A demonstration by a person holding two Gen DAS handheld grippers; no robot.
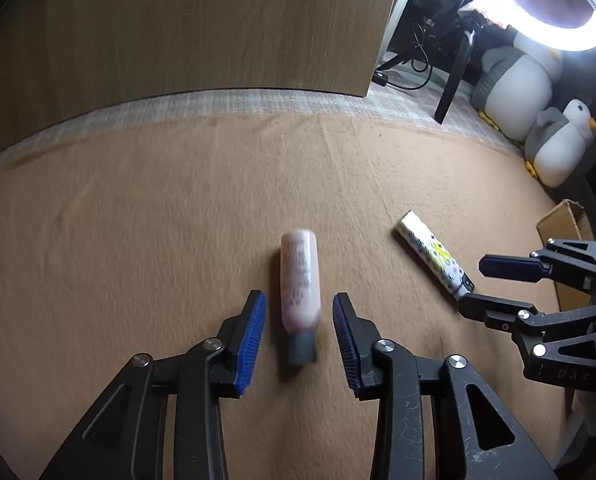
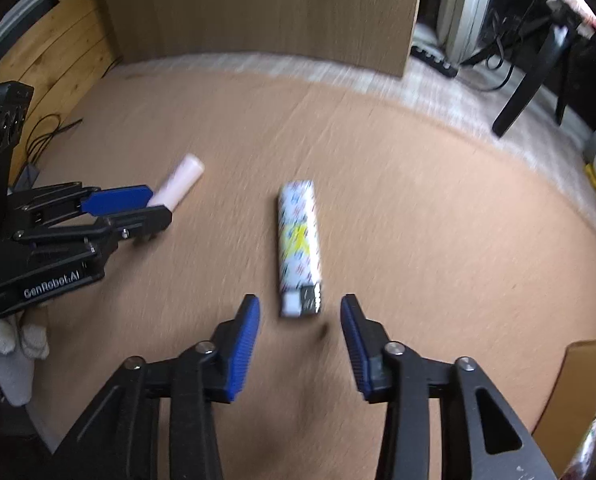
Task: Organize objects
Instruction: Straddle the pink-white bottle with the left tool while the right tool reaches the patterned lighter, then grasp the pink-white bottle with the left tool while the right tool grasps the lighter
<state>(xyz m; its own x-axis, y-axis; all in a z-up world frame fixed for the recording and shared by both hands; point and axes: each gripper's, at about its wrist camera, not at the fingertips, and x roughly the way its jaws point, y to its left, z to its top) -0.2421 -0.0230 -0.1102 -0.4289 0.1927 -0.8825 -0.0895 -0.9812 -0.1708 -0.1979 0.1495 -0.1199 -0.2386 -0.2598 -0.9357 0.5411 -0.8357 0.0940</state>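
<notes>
Pink bottle (image 1: pixel 300 280) lying flat, patterned lighter (image 1: pixel 432 254) beside

A tan felt-like mat (image 1: pixel 137 220) is laid over a pale woven surface (image 1: pixel 177 106). A light wooden panel (image 1: pixel 197 24) is stood behind it. A lit white ring light (image 1: pixel 538 20) and two grey-white plush penguins (image 1: pixel 514 88) are seen far right. A brown cardboard box (image 2: pixel 578 384) is partly visible.
</notes>
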